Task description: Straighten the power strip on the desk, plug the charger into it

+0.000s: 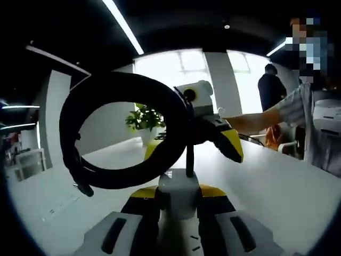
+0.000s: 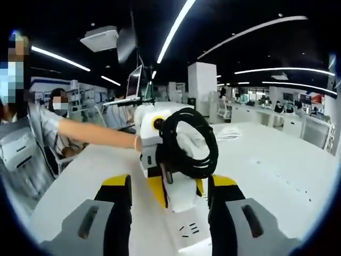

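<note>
My left gripper [image 1: 178, 191] is shut on one end of a white power strip [image 1: 178, 181], held up above the desk. The strip's black cable [image 1: 106, 178] rises from that end and hangs in a big coil to the left. In the right gripper view, the same strip [image 2: 189, 229] runs away from me between my right gripper's [image 2: 169, 188] jaws, socket holes facing up. Those jaws stand wider than the strip, open. The coiled cable [image 2: 205, 165] sits over the far end. In the left gripper view, the right gripper [image 1: 192, 146] faces me, its yellow fingertips spread wide.
A long white desk [image 1: 277, 192] stretches under both grippers. The person's bare forearm [image 2: 96, 133] reaches in along it. A potted plant [image 1: 143, 120] stands at the far end, and another person [image 1: 270, 88] stands by bright windows. More desks [image 2: 298, 128] fill the room.
</note>
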{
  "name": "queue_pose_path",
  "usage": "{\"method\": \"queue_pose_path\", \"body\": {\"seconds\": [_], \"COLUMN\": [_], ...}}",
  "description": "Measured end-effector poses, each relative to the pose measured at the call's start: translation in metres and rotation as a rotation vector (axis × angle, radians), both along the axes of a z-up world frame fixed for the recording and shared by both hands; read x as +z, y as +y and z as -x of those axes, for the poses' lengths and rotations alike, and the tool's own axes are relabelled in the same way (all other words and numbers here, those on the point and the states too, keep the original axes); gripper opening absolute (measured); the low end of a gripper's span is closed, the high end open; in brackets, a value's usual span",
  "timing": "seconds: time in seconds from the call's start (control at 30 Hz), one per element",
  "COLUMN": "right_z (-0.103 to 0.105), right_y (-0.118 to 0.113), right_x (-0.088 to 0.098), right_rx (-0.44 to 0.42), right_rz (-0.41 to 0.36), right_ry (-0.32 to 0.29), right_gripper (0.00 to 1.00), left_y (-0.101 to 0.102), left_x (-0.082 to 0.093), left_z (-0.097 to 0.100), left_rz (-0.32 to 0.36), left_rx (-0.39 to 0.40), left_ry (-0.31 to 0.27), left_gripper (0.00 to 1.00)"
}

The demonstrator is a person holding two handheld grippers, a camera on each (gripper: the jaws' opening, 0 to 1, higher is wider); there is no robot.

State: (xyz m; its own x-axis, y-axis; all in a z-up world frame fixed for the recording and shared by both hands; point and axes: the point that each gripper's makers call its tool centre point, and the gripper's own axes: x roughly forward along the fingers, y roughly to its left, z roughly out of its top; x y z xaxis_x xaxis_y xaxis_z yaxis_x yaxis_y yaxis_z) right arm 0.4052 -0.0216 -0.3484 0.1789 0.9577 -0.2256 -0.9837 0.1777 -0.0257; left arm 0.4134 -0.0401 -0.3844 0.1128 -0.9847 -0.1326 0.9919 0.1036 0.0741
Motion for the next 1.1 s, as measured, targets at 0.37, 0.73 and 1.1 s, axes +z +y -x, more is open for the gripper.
{"method": "queue_pose_path", "body": {"seconds": [0.37,0.73,1.1], "right_z": [-0.010,-0.010,-0.008], "right_y": [0.003,0.004,0.004], "right_x": [-0.007,-0.013,-0.011], "right_rx": [-0.002,0.016,0.047], "right_rz": [-0.027,-0.004,0.016], "right_ry": [-0.001,-0.017,-0.040], "right_gripper": [0.33,0.27,0.22], "left_y": [0.000,-0.001,0.000], "left_x": [0.000,0.000,0.001], "left_z": [-0.002,0.003,0.002], "left_rz": [-0.005,-0.003,-0.005], "left_rx": [-0.008,-0.009,0.016], "left_ry": [-0.007,-0.011,-0.010], "left_gripper": [0.25,0.25,0.26]}}
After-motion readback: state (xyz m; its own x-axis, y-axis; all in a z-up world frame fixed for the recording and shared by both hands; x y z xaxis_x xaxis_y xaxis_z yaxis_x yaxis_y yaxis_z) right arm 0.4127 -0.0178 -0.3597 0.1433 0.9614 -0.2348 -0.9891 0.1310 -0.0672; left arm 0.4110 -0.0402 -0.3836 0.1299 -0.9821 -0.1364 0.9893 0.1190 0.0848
